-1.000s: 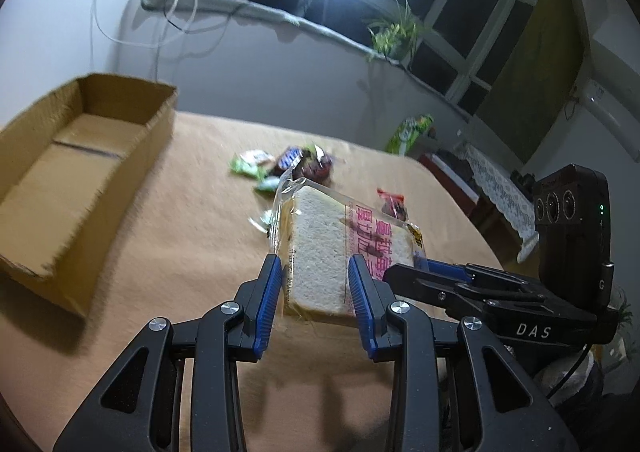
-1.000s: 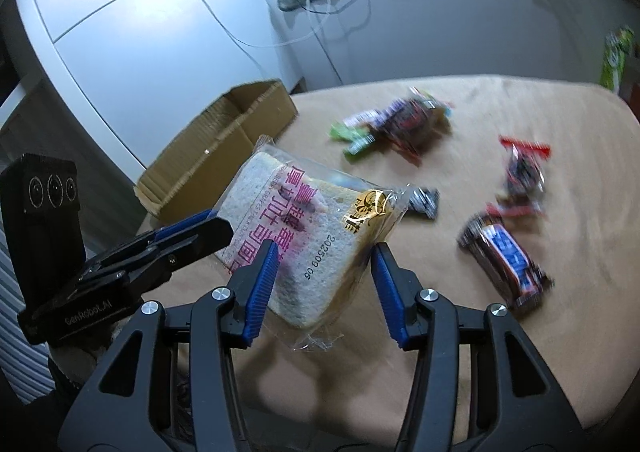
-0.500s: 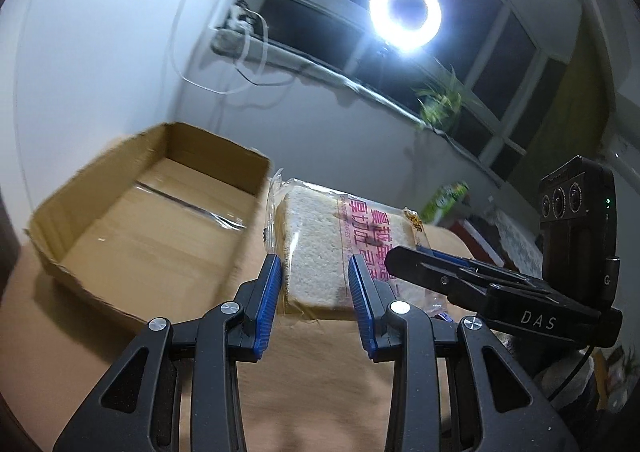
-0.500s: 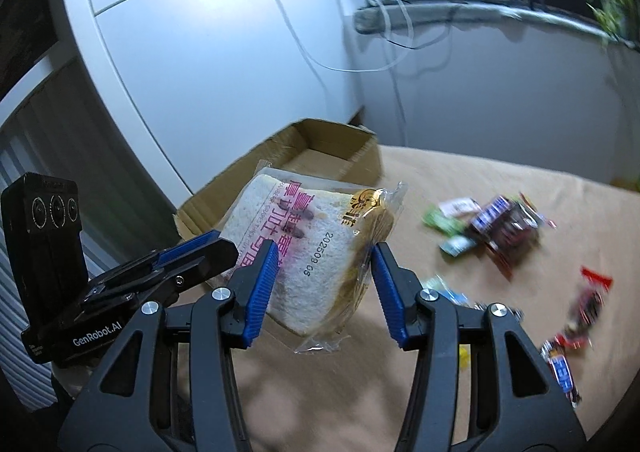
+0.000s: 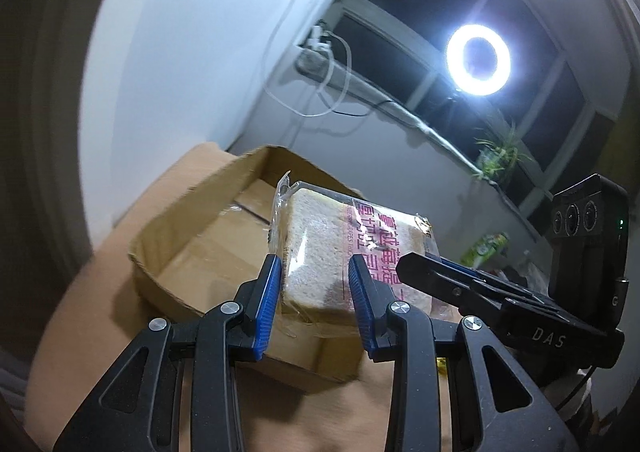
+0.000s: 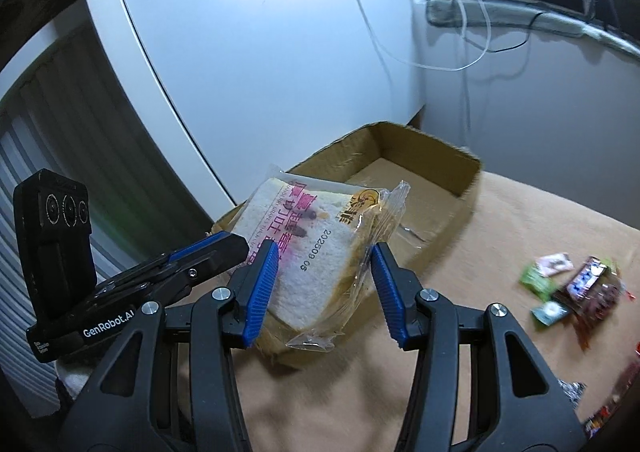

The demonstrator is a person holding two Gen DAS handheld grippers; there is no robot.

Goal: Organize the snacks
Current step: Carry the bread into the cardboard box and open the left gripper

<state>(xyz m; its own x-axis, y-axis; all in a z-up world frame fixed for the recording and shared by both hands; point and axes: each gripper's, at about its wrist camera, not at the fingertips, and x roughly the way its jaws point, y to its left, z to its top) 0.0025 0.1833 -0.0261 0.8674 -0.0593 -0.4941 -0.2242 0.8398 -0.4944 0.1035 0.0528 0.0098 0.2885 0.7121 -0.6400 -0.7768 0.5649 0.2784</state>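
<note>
A clear-wrapped pack of sliced bread (image 5: 320,248) with pink print is held in the air between both grippers. My left gripper (image 5: 314,306) is shut on one edge of it. My right gripper (image 6: 322,288) is shut on the other edge of the bread pack (image 6: 312,248). The pack hangs over the near corner of an open cardboard box (image 5: 192,248), which shows in the right wrist view too (image 6: 424,180). The box looks empty inside. Several small snack packets (image 6: 576,288) lie on the tan tablecloth at the right.
The box stands at the table's left end beside a white wall with hanging cables (image 6: 460,32). A ring light (image 5: 478,60) shines by the dark window. A green snack bag (image 5: 486,248) sits far right. The right gripper's body (image 5: 520,308) is close beside my left one.
Both grippers carried the bread pack left, from above the table's middle to over the box's near corner. The loose snacks have dropped out of the left wrist view.
</note>
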